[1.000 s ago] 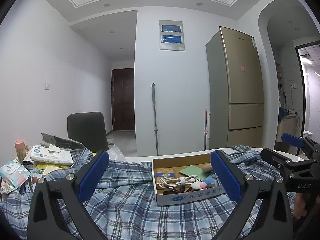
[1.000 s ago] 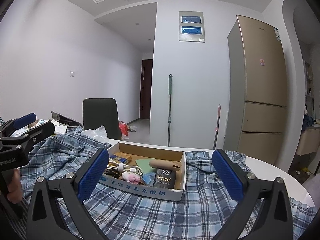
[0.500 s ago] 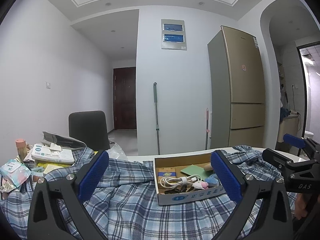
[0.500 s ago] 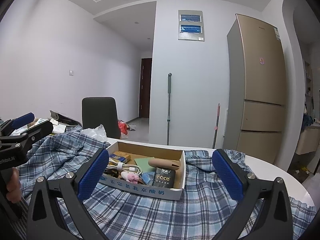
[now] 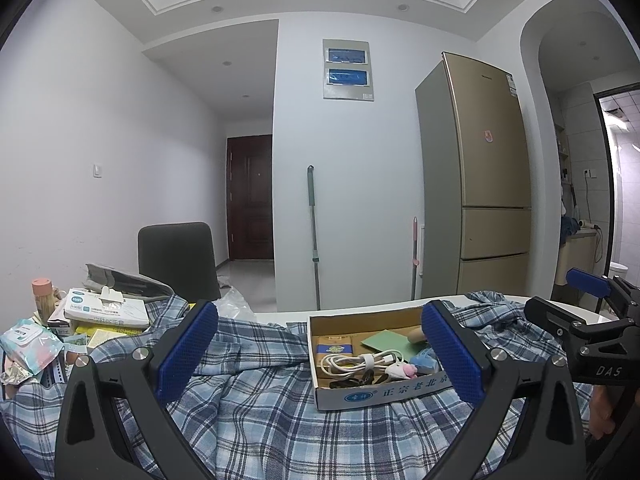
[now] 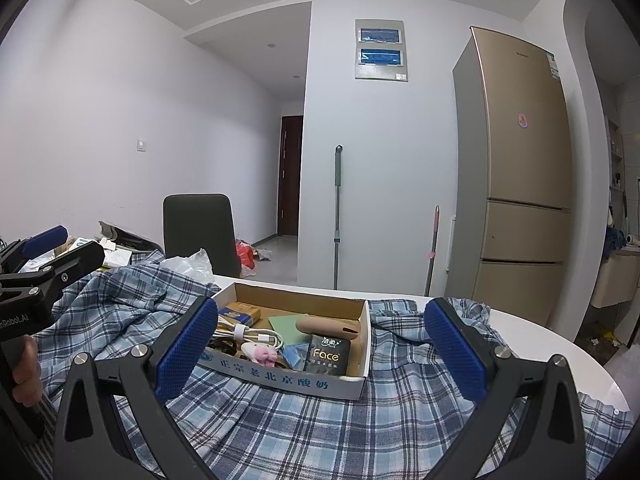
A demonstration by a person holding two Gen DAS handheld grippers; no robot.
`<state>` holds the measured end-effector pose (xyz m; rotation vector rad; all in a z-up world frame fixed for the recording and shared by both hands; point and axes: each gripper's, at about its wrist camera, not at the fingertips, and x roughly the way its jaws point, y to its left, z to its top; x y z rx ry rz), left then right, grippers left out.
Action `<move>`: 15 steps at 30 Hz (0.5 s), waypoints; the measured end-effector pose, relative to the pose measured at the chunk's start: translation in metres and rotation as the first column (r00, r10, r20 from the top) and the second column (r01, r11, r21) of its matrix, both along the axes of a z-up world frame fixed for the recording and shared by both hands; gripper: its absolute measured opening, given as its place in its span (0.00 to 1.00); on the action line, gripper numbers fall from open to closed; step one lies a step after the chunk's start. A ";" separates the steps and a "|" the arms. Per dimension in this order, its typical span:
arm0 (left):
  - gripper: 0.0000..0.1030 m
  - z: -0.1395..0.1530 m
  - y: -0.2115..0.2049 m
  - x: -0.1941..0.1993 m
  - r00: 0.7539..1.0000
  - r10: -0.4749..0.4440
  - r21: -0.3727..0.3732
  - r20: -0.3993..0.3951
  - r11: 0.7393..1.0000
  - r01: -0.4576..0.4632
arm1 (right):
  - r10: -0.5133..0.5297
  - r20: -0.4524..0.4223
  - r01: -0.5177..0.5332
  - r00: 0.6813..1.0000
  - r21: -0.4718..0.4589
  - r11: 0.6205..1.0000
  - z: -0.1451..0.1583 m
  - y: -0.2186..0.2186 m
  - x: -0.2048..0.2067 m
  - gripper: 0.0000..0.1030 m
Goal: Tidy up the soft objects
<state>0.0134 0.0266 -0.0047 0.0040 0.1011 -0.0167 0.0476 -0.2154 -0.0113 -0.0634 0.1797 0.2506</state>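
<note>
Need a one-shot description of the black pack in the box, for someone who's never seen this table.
Find the blue plaid shirt spread over the white table; an open cardboard box with blue Chinese print sits on it. Inside, at its end nearer the fridge, the black tissue pack leans below a tan oblong case. It is the only black item with white "Face" lettering.

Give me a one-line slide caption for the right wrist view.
Open right gripper hovers over plaid shirt holding a cardboard box of small items.

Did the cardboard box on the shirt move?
No. The cardboard box sits on the same folds of the plaid shirt; only the camera view drifted slightly.
</note>
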 end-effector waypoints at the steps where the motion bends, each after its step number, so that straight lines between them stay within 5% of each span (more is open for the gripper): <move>1: 1.00 0.000 0.000 0.000 1.000 0.000 0.001 0.000 1.000 0.000 | 0.000 -0.001 0.000 1.000 0.000 1.000 0.000 0.000 0.000 1.00; 15: 1.00 0.000 0.000 0.000 1.000 0.000 0.002 -0.003 1.000 0.000 | -0.004 -0.006 0.004 1.000 0.004 1.000 0.001 -0.002 0.000 1.00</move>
